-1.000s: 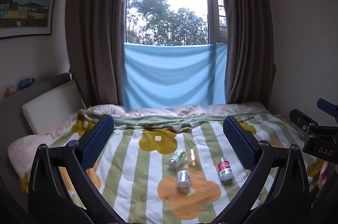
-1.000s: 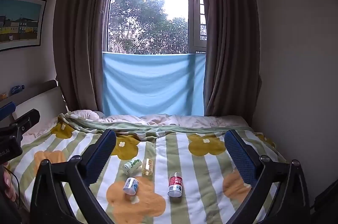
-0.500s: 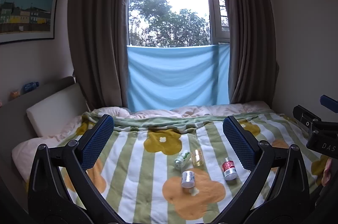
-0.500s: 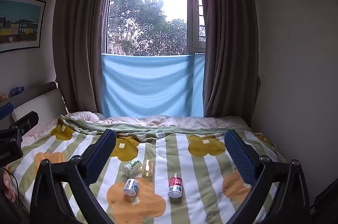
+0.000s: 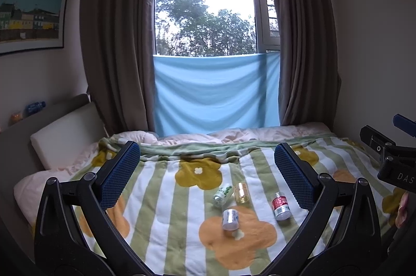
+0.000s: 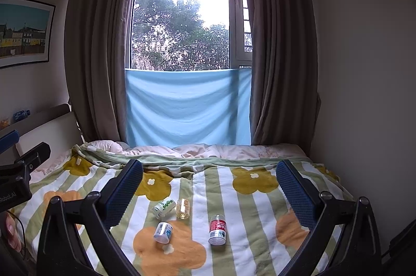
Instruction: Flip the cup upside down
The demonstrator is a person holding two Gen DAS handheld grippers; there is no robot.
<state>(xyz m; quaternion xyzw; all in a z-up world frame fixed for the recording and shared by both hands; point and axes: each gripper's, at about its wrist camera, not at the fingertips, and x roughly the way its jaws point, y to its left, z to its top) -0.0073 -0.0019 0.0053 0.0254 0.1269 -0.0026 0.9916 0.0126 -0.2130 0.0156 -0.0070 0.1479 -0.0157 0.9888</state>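
Several small cups lie on their sides on the flowered, striped blanket (image 5: 166, 198): a green-dotted one (image 5: 222, 194) (image 6: 163, 207), a clear yellowish one (image 5: 241, 192) (image 6: 183, 208), a blue-and-white one (image 5: 230, 218) (image 6: 163, 231) and a red-labelled one (image 5: 280, 205) (image 6: 218, 229). My left gripper (image 5: 206, 173) is open and empty, held above the bed short of the cups. My right gripper (image 6: 209, 185) is open and empty too, at a similar distance. Each gripper shows at the edge of the other's view.
The bed (image 6: 260, 198) fills the room up to the window, with a wall close on the right. A headboard and cushion (image 5: 59, 135) stand on the left. Brown curtains (image 5: 117, 42) and a blue cloth (image 5: 215, 94) hang behind the bed.
Both views have drifted slightly; the cups sit a little further right in the left wrist view. The cups have not moved on the blanket. Both grippers stay open.
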